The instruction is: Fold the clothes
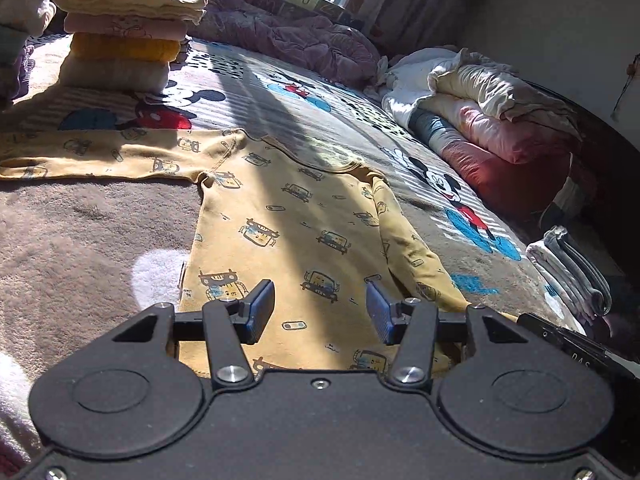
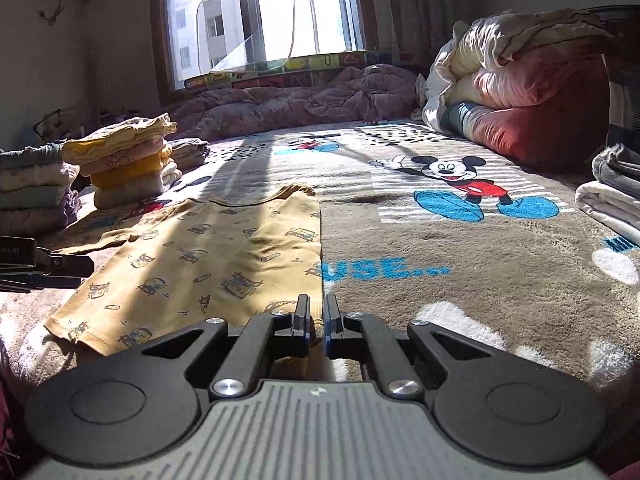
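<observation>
**Yellow top partly folded, several garments already stacked**

Left wrist view: left gripper [image 1: 320, 312] fingers apart over the yellow robot-print cotton top [image 1: 288, 220] on the bed — one sleeve spread, folded stack [image 1: 124, 32] beyond.

Right wrist view: right gripper [image 2: 317, 320] fingers pinched together on the top's edge — folding remains.

A brown plush blanket [image 2: 460, 264] printed with a cartoon mouse [image 2: 456, 178] and blue letters [image 2: 384, 270] covers the bed. A purple quilt [image 2: 304, 100] lies bunched along the bed's far edge, beneath a bright window [image 2: 260, 16]. Rolled bedding in cream, pink and red [image 2: 520, 92] sits at the far right corner. The wall [image 1: 560, 8] behind that bedding is plain and in shadow
</observation>
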